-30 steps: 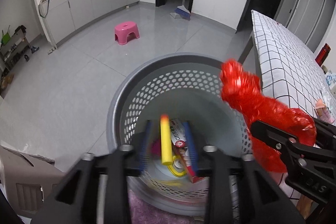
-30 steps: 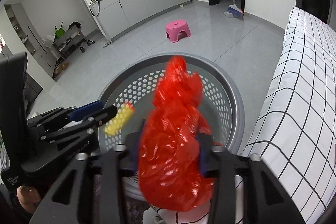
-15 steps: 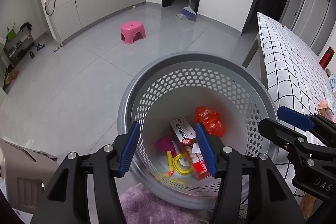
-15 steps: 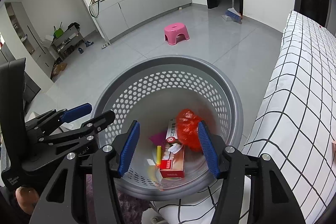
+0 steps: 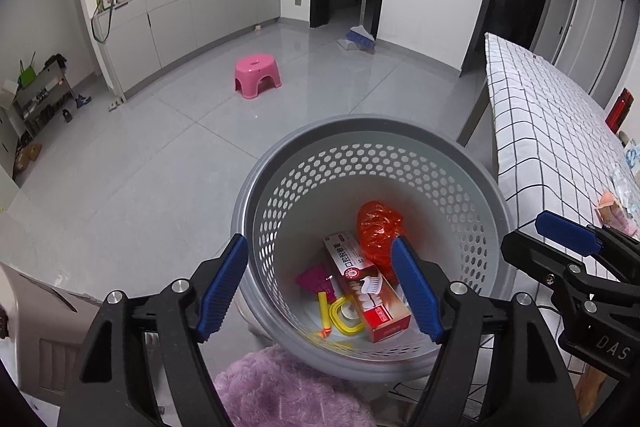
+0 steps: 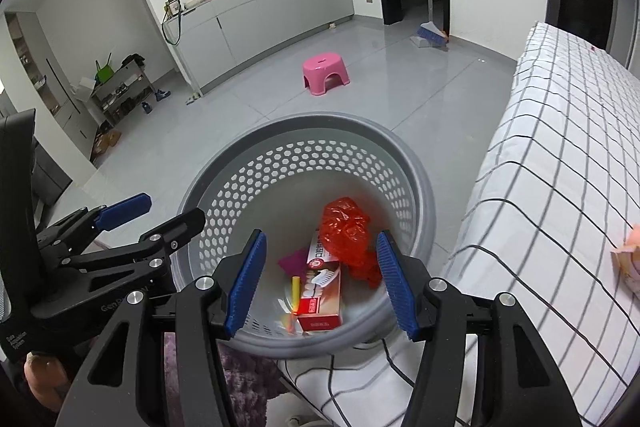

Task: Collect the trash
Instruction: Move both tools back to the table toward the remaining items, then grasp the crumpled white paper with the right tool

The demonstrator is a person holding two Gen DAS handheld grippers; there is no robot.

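- Left wrist view: the left gripper (image 5: pixel 320 283) hangs over the grey perforated plastic basket (image 5: pixel 472 187), jaws apart and just widened, nothing between them; the crumpled red plastic bag (image 5: pixel 378 227) lies inside.
- Right wrist view: the right gripper (image 6: pixel 320 281), jaws apart and empty, above the same bag (image 6: pixel 344 227) beside a red-and-white toothpaste box (image 6: pixel 320 291).

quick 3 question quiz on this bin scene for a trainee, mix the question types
1. True or false: the red bag lies inside the bin.
2. Multiple choice: what does the left gripper hold? A) a yellow stick B) the red bag C) nothing
3. Fill in: the box in the bin lies beside a yellow ____.

Key:
1. True. It rests on the bin floor against the box.
2. C. Its jaws have just been opening and stand wide with nothing between them; the right gripper is empty too.
3. Stick, lying on the bin floor left of the box.
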